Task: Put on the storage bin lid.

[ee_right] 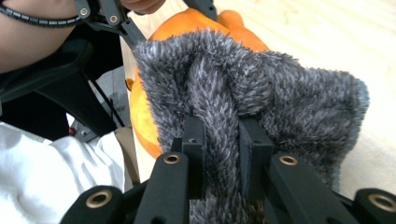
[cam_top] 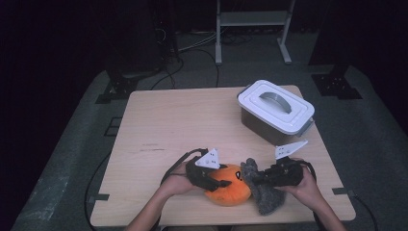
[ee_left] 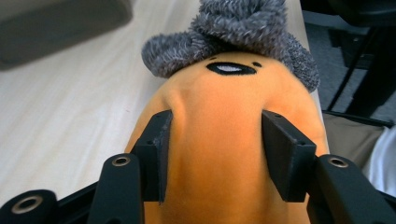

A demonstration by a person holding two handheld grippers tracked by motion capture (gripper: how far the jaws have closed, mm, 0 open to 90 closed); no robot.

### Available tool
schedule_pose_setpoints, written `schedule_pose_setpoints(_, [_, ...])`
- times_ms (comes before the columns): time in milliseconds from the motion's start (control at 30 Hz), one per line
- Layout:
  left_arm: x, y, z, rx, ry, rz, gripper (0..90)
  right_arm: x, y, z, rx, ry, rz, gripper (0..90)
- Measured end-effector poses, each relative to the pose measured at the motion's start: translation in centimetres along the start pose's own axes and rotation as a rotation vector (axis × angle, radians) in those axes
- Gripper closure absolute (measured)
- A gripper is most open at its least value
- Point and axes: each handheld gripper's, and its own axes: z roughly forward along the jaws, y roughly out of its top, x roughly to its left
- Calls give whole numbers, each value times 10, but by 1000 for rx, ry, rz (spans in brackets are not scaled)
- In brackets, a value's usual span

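An orange plush toy (cam_top: 229, 186) with a stitched black eye lies near the table's front edge. My left gripper (cam_top: 215, 179) is shut on the orange plush (ee_left: 219, 140), both jaws pressed into its sides. A fuzzy grey cloth (cam_top: 262, 188) rests against the plush's right side. My right gripper (cam_top: 255, 179) is shut on a pinched fold of the grey cloth (ee_right: 247, 93), the jaws close together around it. In the right gripper view the orange plush (ee_right: 187, 23) shows behind the cloth. In the left gripper view the grey cloth (ee_left: 233, 32) bunches beyond the plush.
A brown box with a white handled lid (cam_top: 275, 107) stands at the back right of the wooden table (cam_top: 168, 125). The table's front edge runs just below the toys. Cables and a metal frame stand on the floor behind.
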Motion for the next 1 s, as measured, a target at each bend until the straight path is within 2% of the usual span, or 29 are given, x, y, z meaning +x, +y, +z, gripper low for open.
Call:
schedule_pose_setpoints(67, [-1,2,-5,9,21,24,486,0,2,-2,-9,-9,-2,750])
schedule_pose_setpoints(200, [0,1,-14,32,70,37,489,1,5,0,-11,-7,-6,750])
schedule_pose_setpoints(333, [1,-5,-18,25,103,14,485,0,6,0,-10,-9,-7,750])
schedule_pose_setpoints(667, [-1,-14,-18,-5,99,-15,372,2,8,-24,-25,-46,0,750])
schedule_pose_setpoints(1000, [0,-13,-26,-56,86,-34,377,7,6,-60,-26,-120,8,750])
